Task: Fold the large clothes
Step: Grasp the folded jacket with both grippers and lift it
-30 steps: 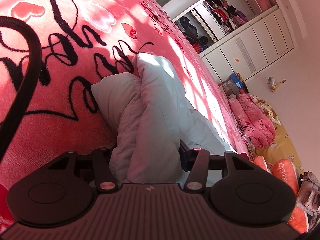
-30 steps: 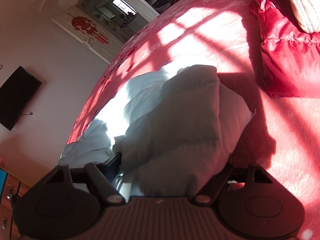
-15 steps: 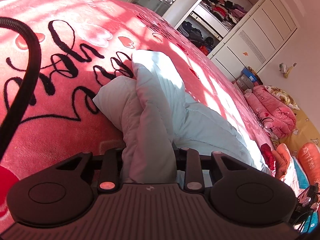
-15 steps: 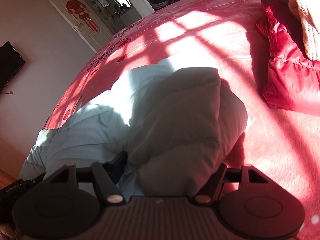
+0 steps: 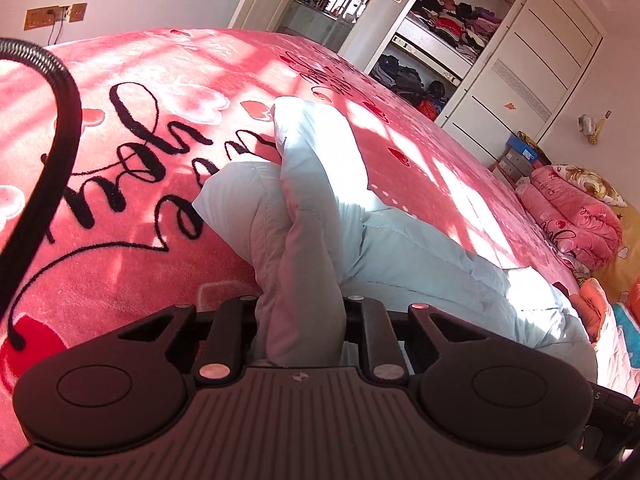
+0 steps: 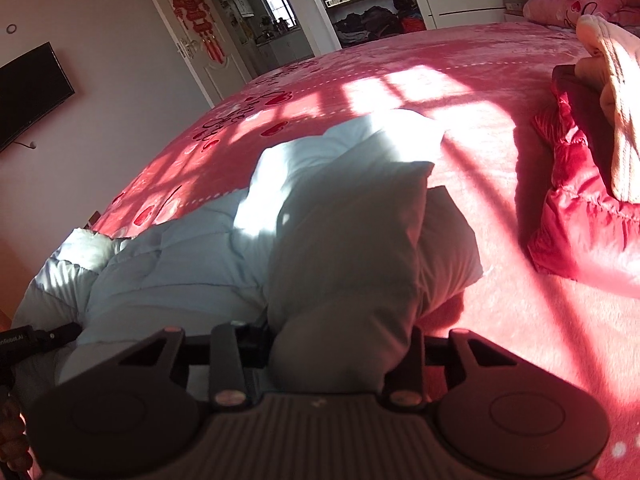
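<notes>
Pale blue quilted fabric, a big puffy jacket (image 5: 320, 208), lies bunched on the pink plush blanket (image 5: 120, 240) that covers the bed, near its front edge. A second ago both tools stood wide around loose folds; now the left gripper (image 5: 300, 320) is closing, its 2 fingers pinching a narrow ridge of the jacket, and the right gripper (image 6: 340, 344) is closing too, a fat padded roll filling the gap between its fingers. The padding has drawn in under both. To my eye that means the grasp is nearly made, and the jacket's near edge can soon be raised and carried over. A red coat (image 6: 580, 220) sits well apart, off to the right.
</notes>
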`<state>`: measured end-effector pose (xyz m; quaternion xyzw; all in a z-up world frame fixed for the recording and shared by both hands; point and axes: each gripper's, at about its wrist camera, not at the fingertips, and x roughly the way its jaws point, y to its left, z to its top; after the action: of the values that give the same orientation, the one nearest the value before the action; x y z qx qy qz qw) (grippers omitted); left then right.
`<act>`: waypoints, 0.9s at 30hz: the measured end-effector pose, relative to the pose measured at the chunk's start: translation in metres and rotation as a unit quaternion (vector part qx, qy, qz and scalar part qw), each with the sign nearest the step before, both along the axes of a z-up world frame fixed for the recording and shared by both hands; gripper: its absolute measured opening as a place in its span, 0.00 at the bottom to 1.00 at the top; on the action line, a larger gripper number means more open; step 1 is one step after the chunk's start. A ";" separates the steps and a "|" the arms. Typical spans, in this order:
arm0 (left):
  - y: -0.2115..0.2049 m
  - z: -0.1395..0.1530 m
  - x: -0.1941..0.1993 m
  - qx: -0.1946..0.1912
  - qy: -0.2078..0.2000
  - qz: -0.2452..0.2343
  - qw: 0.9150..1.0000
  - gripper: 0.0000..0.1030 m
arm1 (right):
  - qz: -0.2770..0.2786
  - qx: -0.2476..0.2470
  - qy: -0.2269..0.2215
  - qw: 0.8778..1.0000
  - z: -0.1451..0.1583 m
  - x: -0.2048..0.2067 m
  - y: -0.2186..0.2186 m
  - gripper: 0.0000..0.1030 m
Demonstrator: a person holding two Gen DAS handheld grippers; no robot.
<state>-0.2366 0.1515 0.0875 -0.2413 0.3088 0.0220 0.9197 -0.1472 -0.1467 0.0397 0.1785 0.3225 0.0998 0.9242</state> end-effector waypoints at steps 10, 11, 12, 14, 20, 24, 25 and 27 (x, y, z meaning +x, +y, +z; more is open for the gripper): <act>-0.005 0.005 0.005 0.026 -0.002 0.016 1.000 0.16 | 0.014 -0.034 -0.028 0.999 0.008 -0.004 0.000 0.28; -0.006 0.006 0.005 0.027 -0.003 0.017 0.999 0.16 | 0.015 -0.036 -0.030 0.999 0.009 -0.004 0.000 0.28; -0.008 0.007 0.004 0.029 -0.003 0.018 0.999 0.16 | 0.014 -0.038 -0.032 0.999 0.009 -0.005 0.000 0.27; -0.009 0.008 0.002 0.034 -0.004 0.020 0.999 0.16 | 0.015 -0.044 -0.038 0.998 0.012 -0.008 0.000 0.27; -0.013 0.013 -0.002 0.039 -0.012 0.022 0.999 0.15 | 0.017 -0.060 -0.057 0.996 0.021 -0.016 -0.001 0.25; -0.015 0.017 -0.006 0.043 -0.021 0.014 0.999 0.14 | 0.017 -0.077 -0.067 0.995 0.026 -0.023 -0.001 0.25; -0.016 0.018 -0.007 0.045 -0.023 0.012 0.999 0.14 | 0.014 -0.079 -0.070 0.994 0.026 -0.026 -0.002 0.24; -0.019 0.020 -0.008 0.045 -0.026 0.008 0.999 0.14 | 0.011 -0.084 -0.074 0.994 0.028 -0.030 -0.004 0.24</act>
<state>-0.2448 0.1321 0.1070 -0.2028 0.2815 0.0372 0.9371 -0.1768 -0.1510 0.0682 0.0891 0.2623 0.0954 0.9561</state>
